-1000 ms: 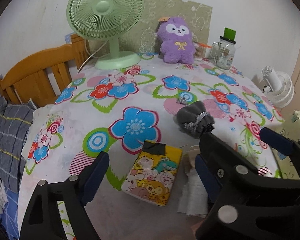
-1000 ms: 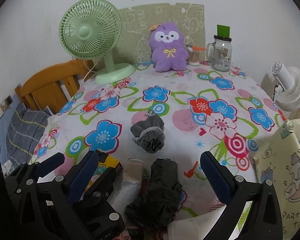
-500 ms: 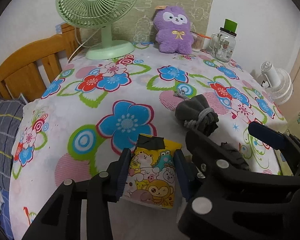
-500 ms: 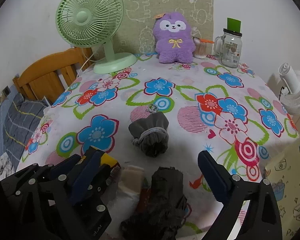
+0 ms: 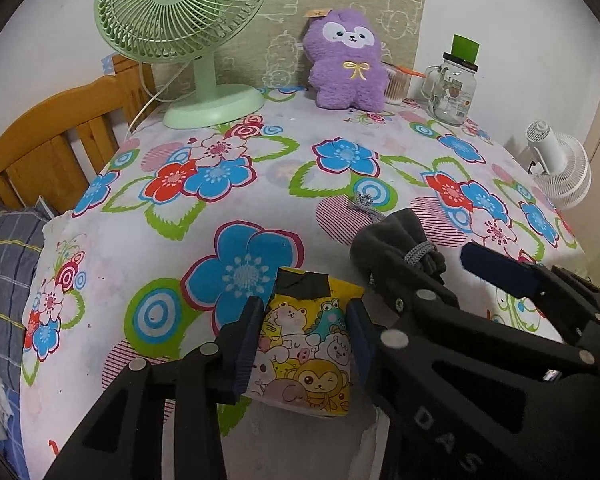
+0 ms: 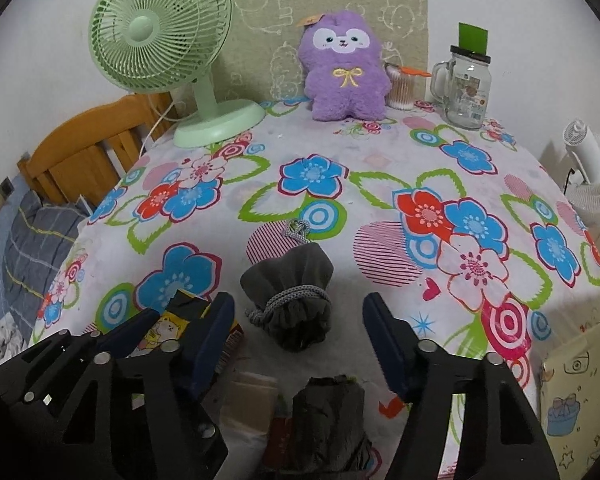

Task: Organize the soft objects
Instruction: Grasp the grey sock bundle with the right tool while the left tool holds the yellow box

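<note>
Left wrist view: the left gripper [image 5: 306,338] points down at a table covered by a flowered cloth [image 5: 148,236]. Its two blue-padded jaws are clamped on the sides of a yellow cartoon-animal packet [image 5: 306,344], which sits between them with a strip of black tape across its top edge. Far beyond the gripper to the left stands a green desk fan [image 5: 188,36]. Straight ahead, at the table's far edge, a purple plush toy [image 5: 348,60] sits upright, and to its right a glass mug jar [image 5: 452,88]. Just ahead and right of the jaws lies a grey drawstring pouch [image 5: 392,240], partly hidden by the right gripper's black frame.

Right wrist view: the right gripper [image 6: 298,338] has just been closing, yet its jaws stand apart, one on each side of the grey drawstring pouch without touching it. To its left, the left gripper holds the yellow packet. Below the jaws, nearer the camera, lie a beige folded item [image 6: 252,402] and a dark crumpled cloth [image 6: 326,420].
</note>
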`<act>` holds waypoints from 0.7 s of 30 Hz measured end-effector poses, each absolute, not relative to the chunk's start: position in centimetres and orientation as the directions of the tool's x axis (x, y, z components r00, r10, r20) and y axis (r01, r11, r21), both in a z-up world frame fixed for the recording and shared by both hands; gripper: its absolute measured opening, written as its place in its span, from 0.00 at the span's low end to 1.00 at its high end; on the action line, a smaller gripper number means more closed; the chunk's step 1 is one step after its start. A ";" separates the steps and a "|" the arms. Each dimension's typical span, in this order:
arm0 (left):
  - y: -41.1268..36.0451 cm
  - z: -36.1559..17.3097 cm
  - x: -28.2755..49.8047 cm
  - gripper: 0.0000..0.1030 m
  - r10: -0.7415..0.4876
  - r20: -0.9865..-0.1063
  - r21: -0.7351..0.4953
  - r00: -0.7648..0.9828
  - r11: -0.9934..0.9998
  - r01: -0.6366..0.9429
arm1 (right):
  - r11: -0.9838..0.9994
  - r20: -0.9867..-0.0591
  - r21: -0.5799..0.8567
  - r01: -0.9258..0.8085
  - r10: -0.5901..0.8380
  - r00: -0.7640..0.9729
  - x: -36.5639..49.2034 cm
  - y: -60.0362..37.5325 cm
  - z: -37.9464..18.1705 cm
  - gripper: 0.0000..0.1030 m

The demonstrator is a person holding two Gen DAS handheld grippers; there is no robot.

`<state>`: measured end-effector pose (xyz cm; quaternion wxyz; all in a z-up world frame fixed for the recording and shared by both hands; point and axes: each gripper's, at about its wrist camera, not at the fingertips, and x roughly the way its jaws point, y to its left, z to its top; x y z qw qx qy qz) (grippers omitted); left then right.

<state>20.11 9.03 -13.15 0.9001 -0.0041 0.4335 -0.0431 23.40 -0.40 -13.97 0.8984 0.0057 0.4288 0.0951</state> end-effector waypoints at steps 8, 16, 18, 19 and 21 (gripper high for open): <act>8.8 -13.1 20.0 0.42 -0.070 -0.777 -0.026 0.625 0.997 0.079 | 0.981 -0.775 0.090 -0.170 0.176 0.607 23.6 -0.3 -14.4 0.42; 8.6 -12.8 19.7 0.41 -0.060 -0.776 -0.018 0.628 0.997 0.072 | 0.983 -0.774 0.088 -0.160 0.169 0.611 23.1 -0.8 -14.1 0.38; 8.5 -12.7 19.5 0.40 -0.060 -0.775 -0.017 0.629 0.997 0.074 | 0.984 -0.771 0.092 -0.155 0.169 0.614 22.8 -1.0 -13.9 0.37; 8.4 -12.6 19.3 0.40 -0.058 -0.774 -0.016 0.631 0.997 0.073 | 0.984 -0.769 0.092 -0.154 0.169 0.616 22.6 -1.1 -13.8 0.37; 8.2 -12.3 19.0 0.40 -0.060 -0.769 -0.014 0.637 0.997 0.076 | 0.984 -0.764 0.093 -0.152 0.168 0.622 22.3 -1.4 -13.5 0.37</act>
